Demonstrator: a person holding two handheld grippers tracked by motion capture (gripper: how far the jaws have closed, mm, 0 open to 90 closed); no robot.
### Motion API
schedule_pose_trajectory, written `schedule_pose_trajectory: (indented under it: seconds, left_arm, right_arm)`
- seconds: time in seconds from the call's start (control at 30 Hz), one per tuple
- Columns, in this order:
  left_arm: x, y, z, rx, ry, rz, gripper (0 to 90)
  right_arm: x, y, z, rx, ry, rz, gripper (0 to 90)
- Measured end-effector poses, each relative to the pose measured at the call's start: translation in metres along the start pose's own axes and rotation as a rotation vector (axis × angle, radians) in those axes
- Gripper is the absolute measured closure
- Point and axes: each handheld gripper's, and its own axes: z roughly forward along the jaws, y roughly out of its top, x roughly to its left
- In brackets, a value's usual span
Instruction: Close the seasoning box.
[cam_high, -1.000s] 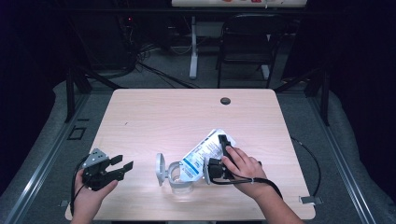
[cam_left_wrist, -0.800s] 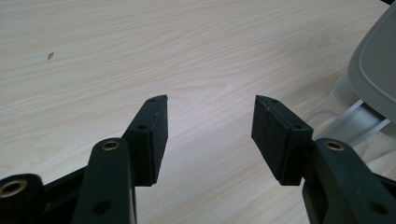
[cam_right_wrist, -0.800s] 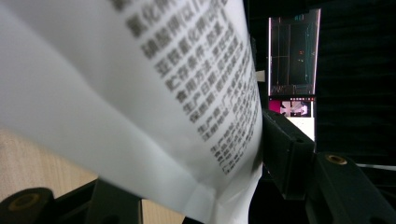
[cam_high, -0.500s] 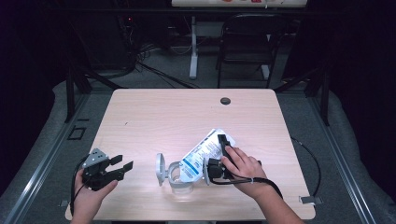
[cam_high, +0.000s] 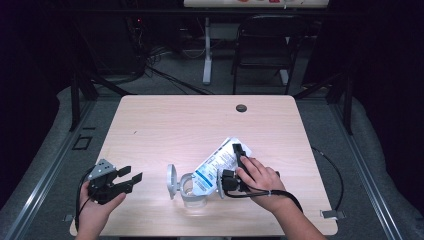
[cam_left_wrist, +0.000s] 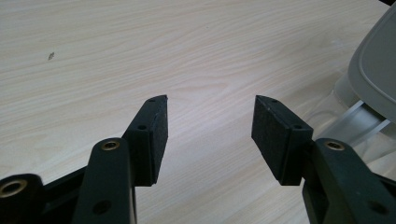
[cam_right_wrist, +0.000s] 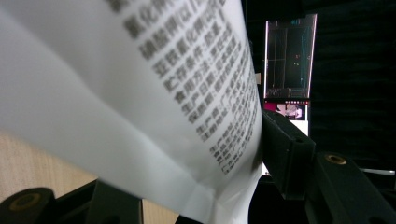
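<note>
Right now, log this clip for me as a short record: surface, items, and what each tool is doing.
surface: light wooden table
items: white printed pouch, tilted into a clear container whose grey lid stands open
left tool: open, holding nothing, at the table's near left, apart from the container
right tool: shut on the pouch, printed face close to its camera
background: chair beyond the table

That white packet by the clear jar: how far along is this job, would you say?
Done: the jar is open, its lid flipped aside. In hand: the right tool is shut on the white packet, tilted with its lower end at the jar's mouth. I cannot tell whether anything is pouring. The left tool hangs open over bare table, idle. Left, probably: emptying the packet and closing the jar.
</note>
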Motion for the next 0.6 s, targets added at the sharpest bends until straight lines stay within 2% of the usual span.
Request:
schedule_pose_trajectory:
  seconds: [0.17, 0.6]
  left_arm:
    - [0.0003, 0.0, -0.0002, 0.0, 0.0, 0.001, 46.6]
    - [0.0006, -0.0002, 0.0002, -0.002, -0.001, 0.0, 46.6]
  right_arm:
    - [-0.0008, 0.0007, -0.0009, 0.011, -0.003, -0.015, 47.3]
    - [-0.0009, 0.0006, -0.0006, 0.006, -0.001, -0.015, 47.4]
